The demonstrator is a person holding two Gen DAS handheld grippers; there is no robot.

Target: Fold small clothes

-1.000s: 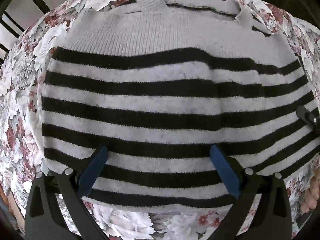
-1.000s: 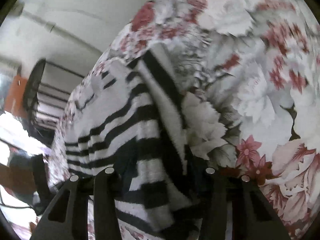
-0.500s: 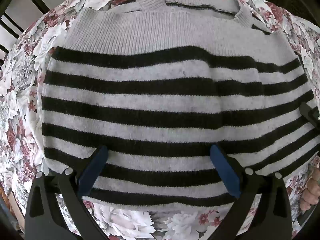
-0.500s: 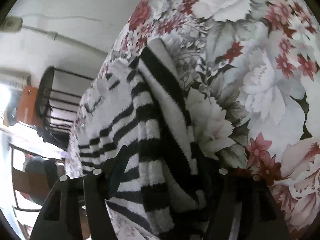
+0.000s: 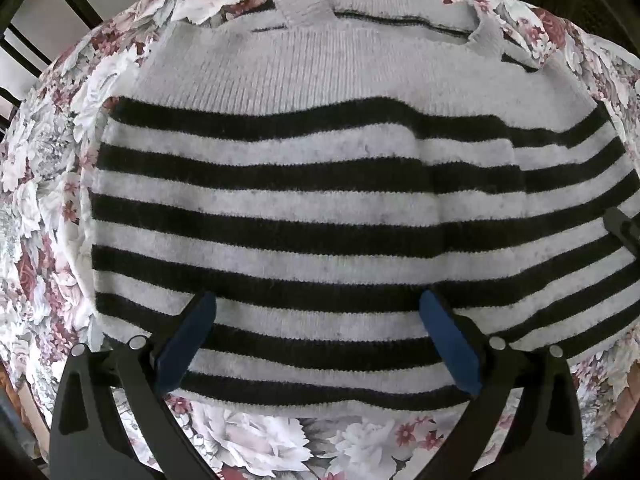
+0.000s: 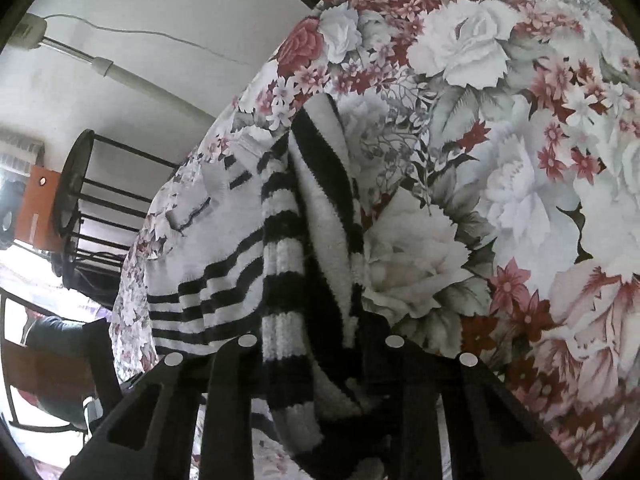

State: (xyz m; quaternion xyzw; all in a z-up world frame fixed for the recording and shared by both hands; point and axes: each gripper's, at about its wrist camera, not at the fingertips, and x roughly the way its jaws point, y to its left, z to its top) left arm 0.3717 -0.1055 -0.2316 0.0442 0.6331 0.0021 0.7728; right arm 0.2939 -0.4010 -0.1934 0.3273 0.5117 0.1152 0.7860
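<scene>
A grey knit sweater with black stripes (image 5: 304, 200) lies flat on a floral cloth (image 5: 256, 440), its neck at the far side. My left gripper (image 5: 316, 320) is open above the sweater's near hem, blue pads (image 5: 188, 340) apart and holding nothing. In the right wrist view the sweater's side (image 6: 304, 264) is bunched and lifted between the fingers of my right gripper (image 6: 320, 344), which is shut on it. The right gripper's tip (image 5: 620, 224) shows at the right edge of the left wrist view.
The floral cloth (image 6: 500, 160) stretches to the right of the sweater. Dark metal chair frames (image 6: 80, 200) stand beyond the far edge, with a white wall and a pipe (image 6: 132, 76) behind. Black bars (image 5: 48, 0) show at the top left.
The right gripper has closed tighter on the sweater's side and lifted it a little. The left gripper has stayed open in place over the hem.
</scene>
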